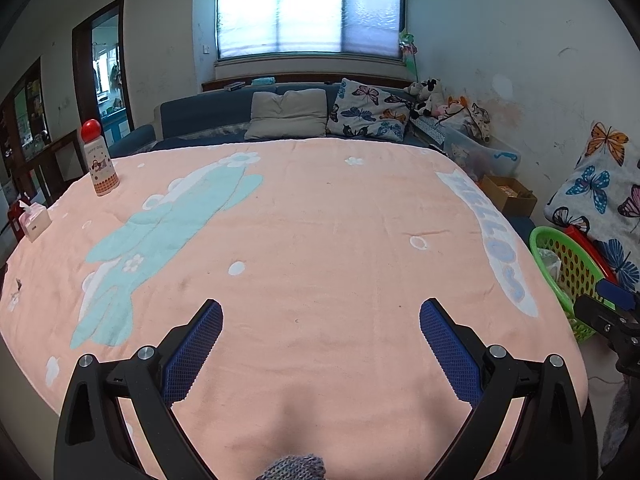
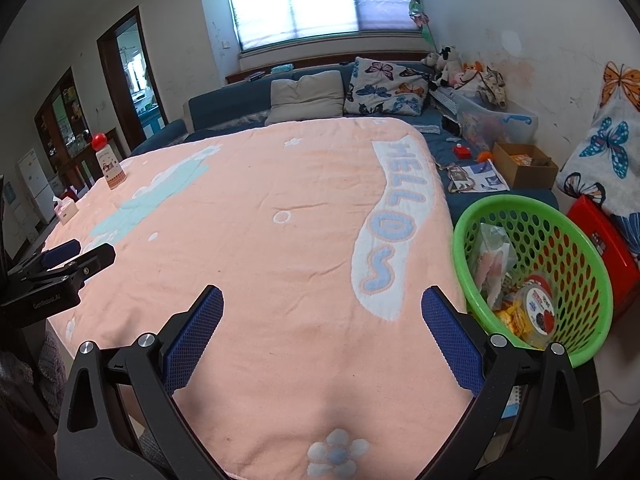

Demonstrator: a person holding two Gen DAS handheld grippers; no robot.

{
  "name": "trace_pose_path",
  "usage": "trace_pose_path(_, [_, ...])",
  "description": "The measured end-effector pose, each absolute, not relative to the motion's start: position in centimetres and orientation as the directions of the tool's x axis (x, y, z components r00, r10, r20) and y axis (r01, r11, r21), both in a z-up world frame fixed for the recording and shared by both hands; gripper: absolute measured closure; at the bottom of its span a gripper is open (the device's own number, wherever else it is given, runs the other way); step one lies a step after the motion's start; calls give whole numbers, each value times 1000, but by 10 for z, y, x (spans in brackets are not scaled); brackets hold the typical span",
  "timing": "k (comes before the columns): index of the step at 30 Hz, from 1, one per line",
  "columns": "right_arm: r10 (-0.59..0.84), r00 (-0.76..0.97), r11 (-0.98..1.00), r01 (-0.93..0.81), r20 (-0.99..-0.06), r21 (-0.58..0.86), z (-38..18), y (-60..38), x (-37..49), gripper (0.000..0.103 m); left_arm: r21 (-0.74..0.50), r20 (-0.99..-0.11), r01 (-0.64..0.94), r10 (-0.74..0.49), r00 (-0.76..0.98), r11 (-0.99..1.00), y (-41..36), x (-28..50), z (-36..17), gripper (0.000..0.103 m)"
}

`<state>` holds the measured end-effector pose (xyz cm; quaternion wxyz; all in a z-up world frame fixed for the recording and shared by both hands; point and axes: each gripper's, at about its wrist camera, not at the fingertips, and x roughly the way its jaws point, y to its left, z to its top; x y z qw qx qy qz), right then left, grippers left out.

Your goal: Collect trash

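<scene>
A green perforated basket [image 2: 576, 248] stands off the right edge of the table; inside it lie plastic wrappers [image 2: 494, 264] and a round lidded cup [image 2: 538, 310]. The same basket [image 1: 568, 268] shows at the right in the left wrist view. My left gripper [image 1: 320, 316] hovers open over the peach blanket [image 1: 320, 220] near its front edge, nothing between its blue pads. My right gripper [image 2: 322, 304] is open too, above the blanket's [image 2: 260, 240] front right part, just left of the basket. In the right wrist view, the left gripper [image 2: 70, 256] appears at the left.
A bottle with a red cap [image 1: 100, 160] and a pink tissue box [image 1: 35, 220] stand at the table's far left. Beyond the table is a blue sofa [image 1: 208, 114] with cushions; a cardboard box [image 2: 524, 164], clear bin [image 2: 496, 126] and red box [image 2: 604, 240] sit at the right.
</scene>
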<state>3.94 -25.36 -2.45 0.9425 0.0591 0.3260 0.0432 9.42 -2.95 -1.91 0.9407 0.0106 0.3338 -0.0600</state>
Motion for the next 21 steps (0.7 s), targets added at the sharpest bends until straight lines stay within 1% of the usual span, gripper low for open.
trace_pose_path(21, [110, 786, 990, -30, -609, 139, -23, -258, 36, 5, -12, -633, 156, -128, 764, 988, -48, 88, -23, 7])
